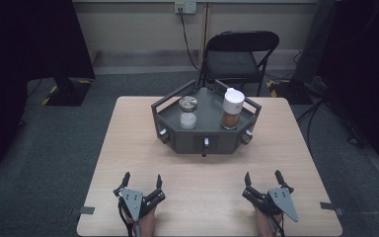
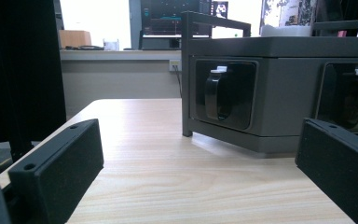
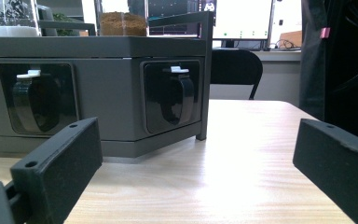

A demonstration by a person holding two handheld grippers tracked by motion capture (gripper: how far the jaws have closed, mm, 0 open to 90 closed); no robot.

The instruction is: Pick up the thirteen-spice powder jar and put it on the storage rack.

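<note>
Left claw [image 1: 141,181] and right claw [image 1: 263,178] rest on the worktop [image 1: 128,148] near edge, jaws spread apart, nothing held. Grey tray [image 1: 177,143] sits mid-worktop ahead, well apart, carrying white-filled jar [image 1: 188,113] and brown-filled jar [image 1: 232,108].

1. A pale wood-grain counter [image 1: 128,148] stands on grey carpet floor [image 1: 39,163].
2. A black folding chair [image 1: 239,54] sits beyond the far edge of the counter, against a cream wall [image 1: 128,24].
3. A wall socket [image 1: 185,7] holds a black cable [image 1: 187,39] that drops towards the chair.
4. Dark panels [image 1: 29,39] close in both sides of the room.
5. Bright monitors [image 3: 242,18] glow on a desk [image 3: 279,55] behind the chair.
</note>
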